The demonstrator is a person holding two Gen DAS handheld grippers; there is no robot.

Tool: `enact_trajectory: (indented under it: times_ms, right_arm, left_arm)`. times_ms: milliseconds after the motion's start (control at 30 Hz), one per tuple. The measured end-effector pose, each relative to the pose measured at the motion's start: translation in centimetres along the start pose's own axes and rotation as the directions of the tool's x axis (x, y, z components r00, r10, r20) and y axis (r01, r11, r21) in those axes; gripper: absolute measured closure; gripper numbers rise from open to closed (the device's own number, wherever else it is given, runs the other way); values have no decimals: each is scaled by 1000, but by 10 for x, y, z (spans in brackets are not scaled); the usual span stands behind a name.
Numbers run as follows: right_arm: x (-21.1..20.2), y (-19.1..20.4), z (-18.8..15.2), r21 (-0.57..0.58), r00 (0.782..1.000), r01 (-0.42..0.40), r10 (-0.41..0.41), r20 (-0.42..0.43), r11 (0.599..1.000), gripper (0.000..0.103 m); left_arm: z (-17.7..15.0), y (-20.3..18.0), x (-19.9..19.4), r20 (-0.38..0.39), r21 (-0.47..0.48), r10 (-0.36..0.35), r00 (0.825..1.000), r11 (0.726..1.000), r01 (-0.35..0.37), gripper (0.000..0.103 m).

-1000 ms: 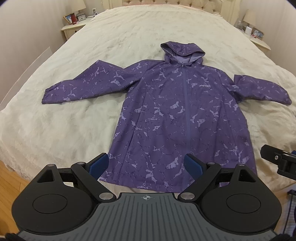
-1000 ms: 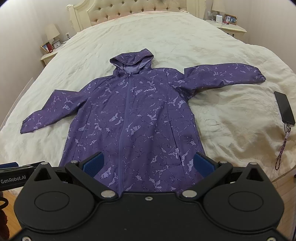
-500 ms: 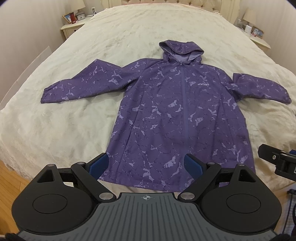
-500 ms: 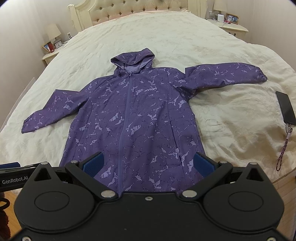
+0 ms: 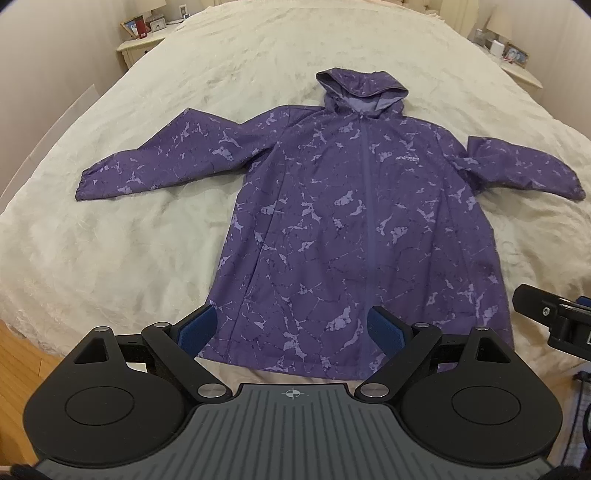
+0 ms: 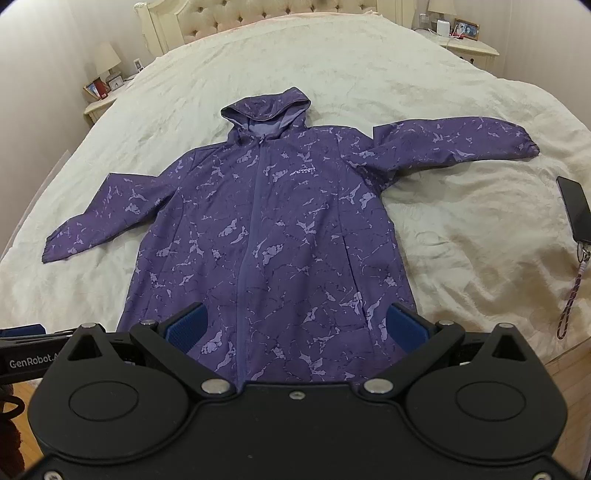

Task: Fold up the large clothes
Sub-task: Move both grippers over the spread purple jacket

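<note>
A purple hooded jacket with a pale marbled print lies flat and zipped, front up, on a cream bed. Both sleeves are spread out to the sides and the hood points toward the headboard. My left gripper hovers open above the jacket's hem, left of the zip, with nothing between its blue pads. My right gripper hangs open over the hem's right half, also holding nothing. Each gripper's edge shows at the side of the other's view.
A black phone with a braided strap lies on the bed's right edge. Nightstands with lamps and frames flank the tufted headboard. Wood floor shows below the bed's near edge.
Both views have tilted slightly; the jacket sits a little higher in the left wrist view and a touch lower in the right. The jaws and the jacket stay as they were.
</note>
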State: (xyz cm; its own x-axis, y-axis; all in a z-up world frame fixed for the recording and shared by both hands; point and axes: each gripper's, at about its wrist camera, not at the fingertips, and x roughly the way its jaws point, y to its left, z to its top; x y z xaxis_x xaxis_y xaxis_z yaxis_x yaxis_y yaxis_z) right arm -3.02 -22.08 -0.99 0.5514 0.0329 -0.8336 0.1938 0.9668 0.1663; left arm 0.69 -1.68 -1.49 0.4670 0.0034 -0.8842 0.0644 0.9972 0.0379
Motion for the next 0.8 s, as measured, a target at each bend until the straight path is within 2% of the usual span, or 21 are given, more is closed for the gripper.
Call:
enact_trajectory:
  times_ms: [800]
  right_arm:
    - [49, 16, 37, 1, 997, -21, 21, -79, 1000, 1]
  left_arm:
    - [41, 17, 42, -85, -14, 3, 996, 1000, -4, 14]
